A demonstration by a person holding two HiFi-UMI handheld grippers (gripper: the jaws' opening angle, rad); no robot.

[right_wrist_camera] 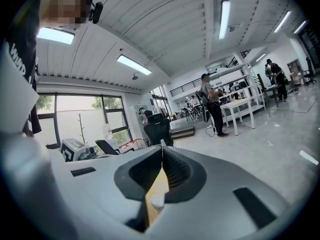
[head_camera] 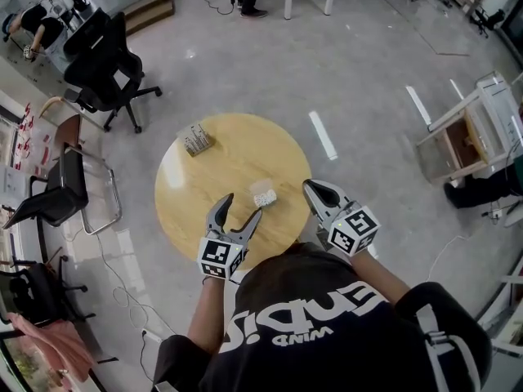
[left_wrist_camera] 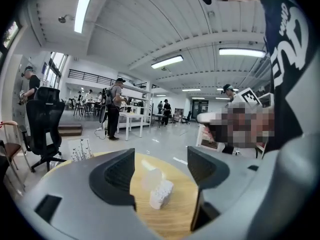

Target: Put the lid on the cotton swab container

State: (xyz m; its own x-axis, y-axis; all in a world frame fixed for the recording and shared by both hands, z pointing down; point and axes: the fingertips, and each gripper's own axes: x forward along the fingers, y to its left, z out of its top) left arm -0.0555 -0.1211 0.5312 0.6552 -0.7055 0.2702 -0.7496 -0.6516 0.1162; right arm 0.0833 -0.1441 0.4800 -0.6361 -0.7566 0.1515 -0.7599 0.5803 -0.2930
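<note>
The left tongs stand released, jaws wide apart with nothing pressed between the pads; in the left gripper view the left tongs frame the cotton swab container, which lies on the tabletop just ahead of the jaw tips, not touched by either. The right tongs are clenched, jaws together and empty, as the right gripper view confirms. The cotton swab container rests near the front edge of the round wooden tabletop, between the two tongs. Its long axis runs roughly across the head view, and its dotted white face is turned toward the left tongs. A translucent piece sits against its far side; whether it is seated cannot be determined. A small patterned box stands well apart at the far left of the tabletop. A black office chair stands on the floor beyond. Nothing lies between the tongs and the container.
</note>
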